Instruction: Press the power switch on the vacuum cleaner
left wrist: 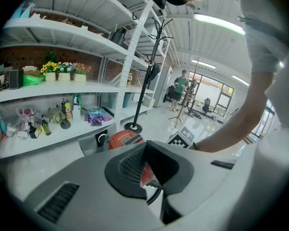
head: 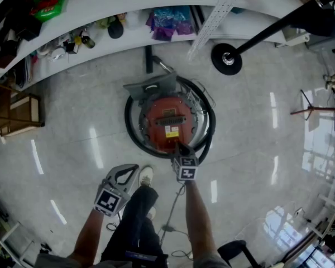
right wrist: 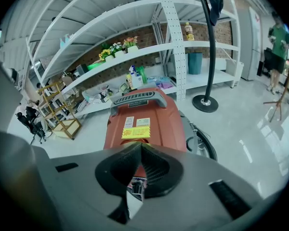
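The red vacuum cleaner (head: 167, 124) stands on the floor inside a coil of its black hose (head: 207, 128). My right gripper (head: 181, 148) is shut and empty, with its tips over the near edge of the vacuum's top. In the right gripper view the shut right gripper (right wrist: 141, 147) points across the red lid (right wrist: 143, 124), and a small dark switch-like part (right wrist: 134, 186) shows through the gap behind the tips. My left gripper (head: 135, 168) hangs shut and empty left of the vacuum, apart from it. In the left gripper view the vacuum (left wrist: 121, 138) lies beyond the jaws.
White shelving (head: 100, 38) with bottles and packets curves along the far side. A coat stand's round base (head: 226, 58) sits at the back right, and a wooden rack (head: 14, 113) at the left. A grey panel (head: 152, 85) rests behind the vacuum. The person's shoe (head: 146, 176) is near the left gripper.
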The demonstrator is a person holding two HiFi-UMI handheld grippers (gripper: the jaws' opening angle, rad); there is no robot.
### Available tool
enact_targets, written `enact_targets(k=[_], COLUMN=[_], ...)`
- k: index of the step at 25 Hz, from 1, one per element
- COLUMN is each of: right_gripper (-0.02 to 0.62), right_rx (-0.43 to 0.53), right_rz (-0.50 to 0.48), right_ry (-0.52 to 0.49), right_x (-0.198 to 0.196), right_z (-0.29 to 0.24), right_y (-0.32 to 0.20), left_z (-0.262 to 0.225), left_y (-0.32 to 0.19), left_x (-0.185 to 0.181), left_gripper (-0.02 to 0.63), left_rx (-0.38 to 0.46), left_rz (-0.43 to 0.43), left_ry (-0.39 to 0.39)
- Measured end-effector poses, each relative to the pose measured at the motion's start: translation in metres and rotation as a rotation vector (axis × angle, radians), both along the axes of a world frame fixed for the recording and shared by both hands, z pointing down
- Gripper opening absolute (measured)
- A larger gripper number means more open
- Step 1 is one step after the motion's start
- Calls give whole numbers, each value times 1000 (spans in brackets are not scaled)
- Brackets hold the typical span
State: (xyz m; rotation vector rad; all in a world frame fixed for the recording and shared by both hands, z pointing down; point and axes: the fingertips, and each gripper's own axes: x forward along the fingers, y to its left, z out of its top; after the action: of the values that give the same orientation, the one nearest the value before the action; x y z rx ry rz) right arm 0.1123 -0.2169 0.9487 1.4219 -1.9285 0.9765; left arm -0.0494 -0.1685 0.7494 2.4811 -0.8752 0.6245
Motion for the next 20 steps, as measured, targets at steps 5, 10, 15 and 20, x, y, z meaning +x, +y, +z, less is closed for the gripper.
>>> enact_targets(k=[5, 10, 15, 20], right_gripper=[12, 12, 12, 12], right_rx=[-17, -48, -40, -38], right_rz=[8, 14, 17, 28], right_ry=[26, 40, 25, 21], right_x=[3, 4, 4, 5], right_z=[5, 12, 11, 11], right_y=[1, 5, 2, 2], left_z=[1, 3, 3, 3], left_y=[1, 4, 3, 4], left_x=[0, 1, 4, 7], left_gripper=[8, 8, 8, 8], left_rx=[3, -3, -6, -8], left_rz=[-6, -8, -17, -9], left_ry=[8, 8, 19, 16])
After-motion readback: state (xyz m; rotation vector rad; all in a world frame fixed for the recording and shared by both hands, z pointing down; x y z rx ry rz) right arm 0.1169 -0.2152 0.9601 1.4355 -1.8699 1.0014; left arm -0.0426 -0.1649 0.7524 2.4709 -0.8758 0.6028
